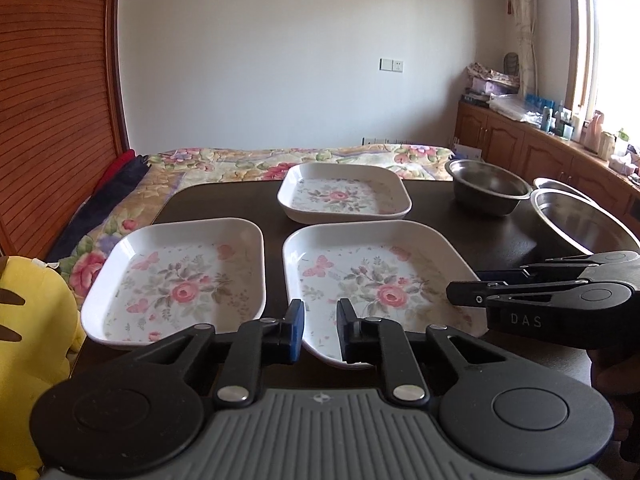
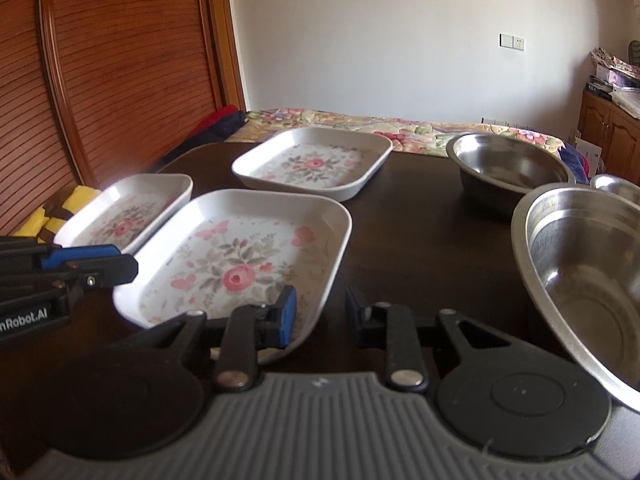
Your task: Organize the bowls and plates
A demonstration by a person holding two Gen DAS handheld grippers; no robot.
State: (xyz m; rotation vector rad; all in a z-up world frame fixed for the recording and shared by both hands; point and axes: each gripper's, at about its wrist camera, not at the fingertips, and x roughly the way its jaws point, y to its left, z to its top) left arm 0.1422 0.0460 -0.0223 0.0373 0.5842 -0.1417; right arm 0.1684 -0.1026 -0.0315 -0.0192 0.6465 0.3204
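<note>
- The dark desk (image 1: 224, 204) carries everything.
- The near floral plate (image 1: 372, 280) is my landmark: a second plate (image 1: 176, 280) lies left of it, a third (image 1: 344, 196) behind.
- Three steel bowls (image 2: 584, 276) stand to its right.
- My left tool (image 1: 320, 320) and right tool (image 2: 320, 312) hover at its near rim, both parted, empty.
</note>
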